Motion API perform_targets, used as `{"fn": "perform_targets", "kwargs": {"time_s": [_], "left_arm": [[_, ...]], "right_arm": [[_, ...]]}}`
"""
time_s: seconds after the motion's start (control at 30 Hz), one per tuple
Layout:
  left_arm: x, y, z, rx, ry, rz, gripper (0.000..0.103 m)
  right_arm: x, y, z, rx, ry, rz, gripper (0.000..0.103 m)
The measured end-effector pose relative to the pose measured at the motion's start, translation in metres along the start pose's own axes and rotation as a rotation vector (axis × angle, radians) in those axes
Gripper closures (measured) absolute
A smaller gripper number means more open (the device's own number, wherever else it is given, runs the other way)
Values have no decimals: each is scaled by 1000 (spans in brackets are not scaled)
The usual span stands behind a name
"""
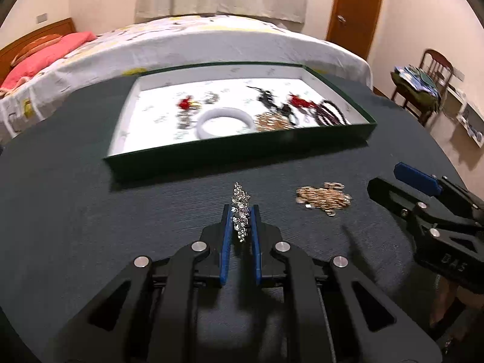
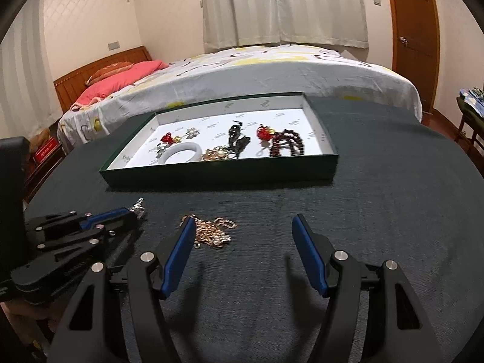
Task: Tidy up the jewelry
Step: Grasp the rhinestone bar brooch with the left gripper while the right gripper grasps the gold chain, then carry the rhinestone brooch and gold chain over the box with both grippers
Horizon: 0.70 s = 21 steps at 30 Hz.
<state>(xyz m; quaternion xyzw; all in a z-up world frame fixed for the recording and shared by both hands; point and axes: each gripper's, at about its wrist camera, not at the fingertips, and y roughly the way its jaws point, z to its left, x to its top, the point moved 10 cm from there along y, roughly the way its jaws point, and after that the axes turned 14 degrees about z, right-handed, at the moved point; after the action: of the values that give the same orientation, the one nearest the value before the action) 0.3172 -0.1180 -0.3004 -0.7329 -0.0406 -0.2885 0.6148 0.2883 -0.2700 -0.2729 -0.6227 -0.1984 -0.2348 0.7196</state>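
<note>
Silver jewelry [image 1: 241, 214] sits clamped between the left hand-held gripper's [image 1: 241, 211] blue pads above the table [image 1: 90, 211]; right hand-held gripper [image 2: 243, 227] stands apart, empty, beside the gold chain [image 2: 213, 231]

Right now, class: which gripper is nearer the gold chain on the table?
Right. The right gripper has one finger at the gold chain; the left gripper sits apart, shut on a silver piece.

Left gripper [image 1: 241, 211]: matte black plastic linkage arms with triangular cut-outs, 4 round silver pivot bolts visible, 2 slim blue finger pads. Right gripper [image 2: 242, 227]: identical black build, 4 silver bolts, 2 blue pads with rounded tips; raised lettering "DAS" on its black body, seen from the left wrist view.
</note>
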Motion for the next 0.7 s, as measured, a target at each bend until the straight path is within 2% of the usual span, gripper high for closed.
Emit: {"fn": "perform_targets", "kwargs": {"time_s": [0.3, 0.57, 0.67, 0.7], "left_arm": [[-7, -26, 54, 66, -84, -30, 91], [-22, -26, 84, 79, -145, -14, 91], [-23, -26, 87, 75, -155, -16, 91], [-22, -26, 87, 74, -154, -17, 91]], "right_arm": [[3, 17, 17, -8, -20, 54, 39], [1, 45, 30, -33, -53, 170, 39], [-1, 46, 29, -47, -55, 174, 48], [-1, 46, 29, -47, -56, 172, 56]]}}
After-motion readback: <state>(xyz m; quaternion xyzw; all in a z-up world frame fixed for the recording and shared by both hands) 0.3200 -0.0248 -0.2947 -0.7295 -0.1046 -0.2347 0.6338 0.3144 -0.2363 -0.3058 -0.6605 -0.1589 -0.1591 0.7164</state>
